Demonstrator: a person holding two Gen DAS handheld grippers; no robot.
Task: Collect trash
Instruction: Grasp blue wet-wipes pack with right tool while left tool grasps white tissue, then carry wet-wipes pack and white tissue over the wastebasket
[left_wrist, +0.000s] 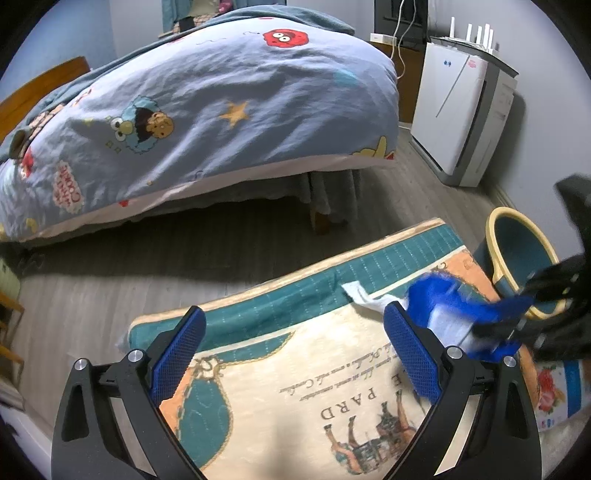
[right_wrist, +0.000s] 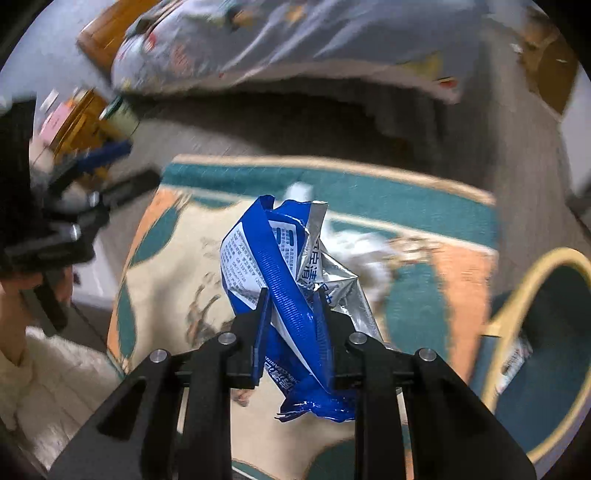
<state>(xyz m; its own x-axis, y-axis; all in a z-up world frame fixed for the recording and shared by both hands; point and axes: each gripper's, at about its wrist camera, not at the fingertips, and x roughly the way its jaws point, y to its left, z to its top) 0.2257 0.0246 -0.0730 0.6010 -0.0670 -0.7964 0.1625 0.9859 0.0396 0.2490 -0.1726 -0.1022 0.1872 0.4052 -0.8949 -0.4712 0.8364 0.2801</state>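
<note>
A rug (left_wrist: 295, 369) lies on the floor in front of a bed (left_wrist: 207, 110). A bin (left_wrist: 517, 258) stands at the rug's right edge. A tissue (left_wrist: 360, 295) lies on the rug near the bin. An appliance (left_wrist: 458, 114) stands against the wall, right of the bed.

A cartoon-print duvet (left_wrist: 207, 110) covers the bed beside a white air purifier (left_wrist: 454, 122).

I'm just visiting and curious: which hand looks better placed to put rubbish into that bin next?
Right, probably. The right gripper is clamped on the crumpled blue wrapper, and the bin sits just beside it. The left gripper hangs open over the rug, holding nothing.
</note>
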